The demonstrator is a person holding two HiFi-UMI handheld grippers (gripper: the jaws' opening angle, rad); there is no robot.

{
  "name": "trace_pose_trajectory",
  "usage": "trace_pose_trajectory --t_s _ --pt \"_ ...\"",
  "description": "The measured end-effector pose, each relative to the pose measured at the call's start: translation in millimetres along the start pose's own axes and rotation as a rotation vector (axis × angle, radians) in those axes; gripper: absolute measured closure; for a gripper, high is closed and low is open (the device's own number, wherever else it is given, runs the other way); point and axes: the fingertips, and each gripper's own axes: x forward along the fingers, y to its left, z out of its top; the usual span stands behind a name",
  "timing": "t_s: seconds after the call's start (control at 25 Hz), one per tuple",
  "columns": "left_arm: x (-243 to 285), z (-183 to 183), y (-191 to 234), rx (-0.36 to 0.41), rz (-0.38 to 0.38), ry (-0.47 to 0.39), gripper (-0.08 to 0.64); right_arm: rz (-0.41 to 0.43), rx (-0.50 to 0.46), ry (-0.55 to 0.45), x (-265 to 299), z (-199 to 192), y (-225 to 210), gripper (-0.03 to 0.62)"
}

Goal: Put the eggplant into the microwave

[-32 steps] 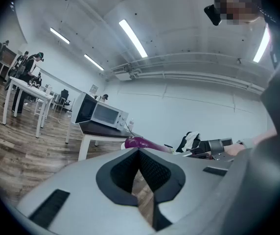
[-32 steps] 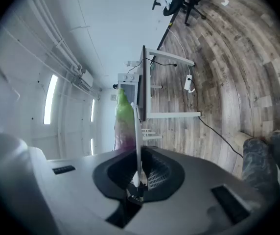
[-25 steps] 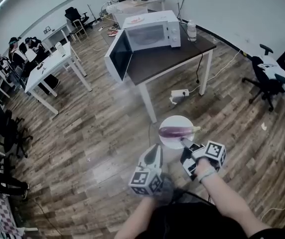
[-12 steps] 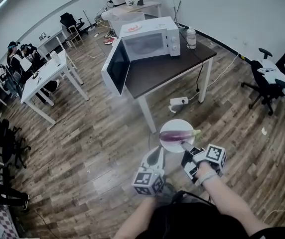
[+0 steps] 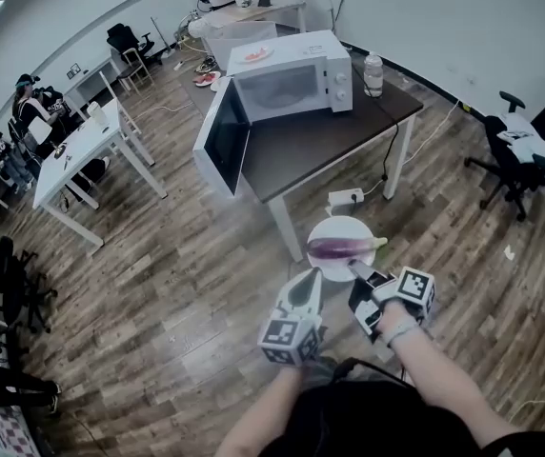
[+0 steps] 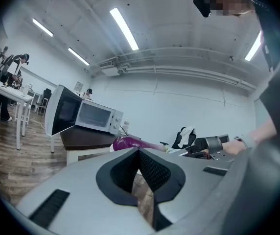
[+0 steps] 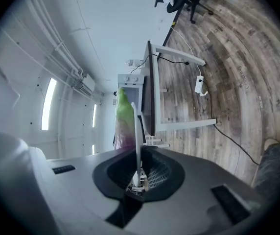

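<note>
The right gripper (image 5: 358, 274) is clamping the rim of a round white plate (image 5: 324, 264). A long, glossy purple eggplant (image 5: 339, 248) is lying loose on it, just beyond the jaws. The left gripper (image 5: 309, 284) is pinching shut on nothing. The eggplant is looking firm, slick and ready to roll, so its thick middle is offering the surest hold.

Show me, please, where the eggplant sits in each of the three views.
Head view: the eggplant lies on the white plate, lower centre, just ahead of the right gripper.
Left gripper view: its purple end shows just below centre.
Right gripper view: it stands on end, left of the plate's edge, near centre.
Shared landmark: the open microwave.
</note>
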Motion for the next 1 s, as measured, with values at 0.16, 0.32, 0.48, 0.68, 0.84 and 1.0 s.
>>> trace_pose_trajectory --t_s 0.16,0.32,0.48,0.68,0.84,1.0 --pt "9 5 17 -0.009 -0.005 -0.003 0.559 -0.003 0.0 -0.011 18 5 0 0.574" --pt "17 4 32 -0.02 -0.002 0.001 0.56 -0.006 0.0 -0.014 34 9 2 0.572" --pt "19 4 44 -0.048 0.01 0.002 0.56 -0.016 -0.003 -0.011 45 10 2 0.572" --pt "20 1 56 -0.071 0.028 0.001 0.559 -0.014 -0.006 0.001 57 12 10 0.572" --pt "22 -1 58 -0.095 0.04 0.004 0.559 -0.018 -0.006 0.011 60 14 13 0.572" --pt "33 -3 62 -0.091 0.052 0.007 0.559 -0.019 -0.002 0.017 67 25 10 0.572"
